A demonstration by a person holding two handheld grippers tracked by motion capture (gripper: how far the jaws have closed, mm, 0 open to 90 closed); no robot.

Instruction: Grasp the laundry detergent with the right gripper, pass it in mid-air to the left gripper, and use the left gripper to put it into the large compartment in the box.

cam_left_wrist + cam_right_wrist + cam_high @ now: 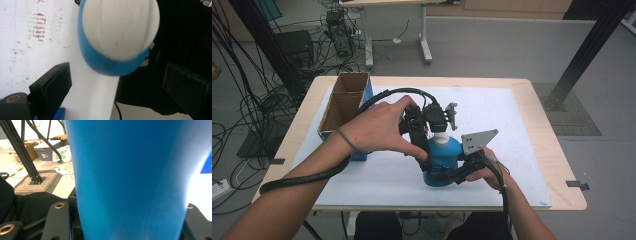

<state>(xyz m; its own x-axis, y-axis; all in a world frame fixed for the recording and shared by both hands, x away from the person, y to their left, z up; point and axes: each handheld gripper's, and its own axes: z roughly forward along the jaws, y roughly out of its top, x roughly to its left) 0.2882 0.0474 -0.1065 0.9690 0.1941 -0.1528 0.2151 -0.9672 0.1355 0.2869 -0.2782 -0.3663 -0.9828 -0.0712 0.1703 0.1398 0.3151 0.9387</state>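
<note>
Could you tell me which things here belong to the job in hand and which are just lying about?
In the job:
- blue bottle, held in the right gripper
- its white cap, between the open left gripper jaws

Lying about:
- cardboard box
- white mat

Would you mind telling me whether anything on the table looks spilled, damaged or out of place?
Nothing stands out: the blue bottle stands upright on the white mat with its white cap on, and the cardboard box sits squarely at the mat's left edge.
</note>
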